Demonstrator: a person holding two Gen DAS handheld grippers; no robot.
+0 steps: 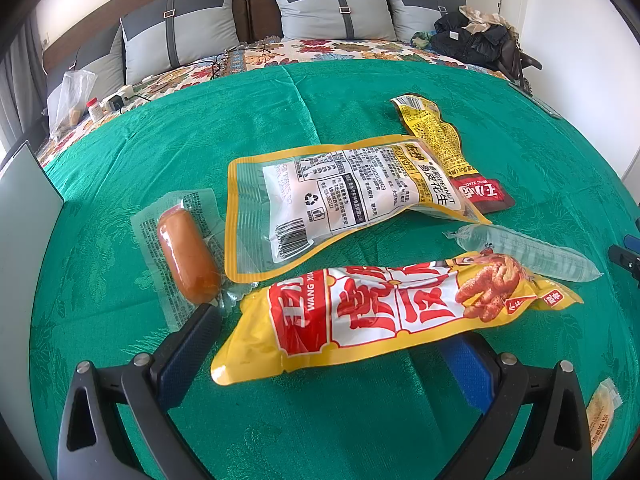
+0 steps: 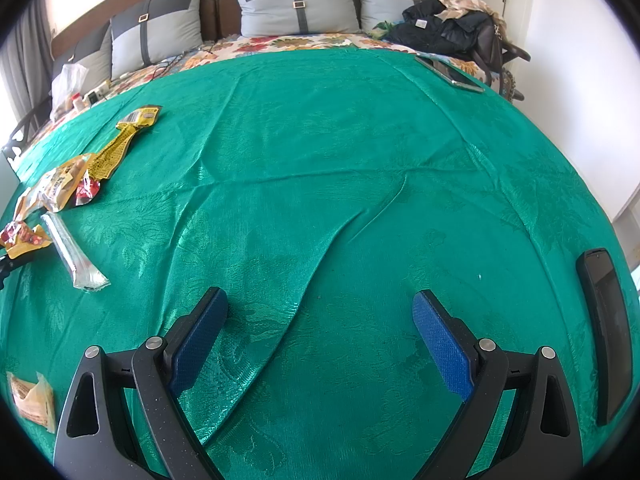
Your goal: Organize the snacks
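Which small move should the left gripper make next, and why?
Probably close the left gripper on the red-and-yellow chicken feet packet. Its jaws stand open with that packet lying between them, nearest of all the snacks, while the right gripper is open over bare green cloth.

Left gripper (image 1: 332, 344): two black plastic fingers (image 1: 188, 344), blue textured pads fitted on inner faces. Round silver screws set behind each pad, at linkage joints. Triangular cut-outs moulded into outer black links, further back from jaws.

Right gripper (image 2: 320, 320): same build seen. Black fingers, blue cross-hatched pads (image 2: 440, 344), paired silver screws, triangular cut-outs behind jaws.
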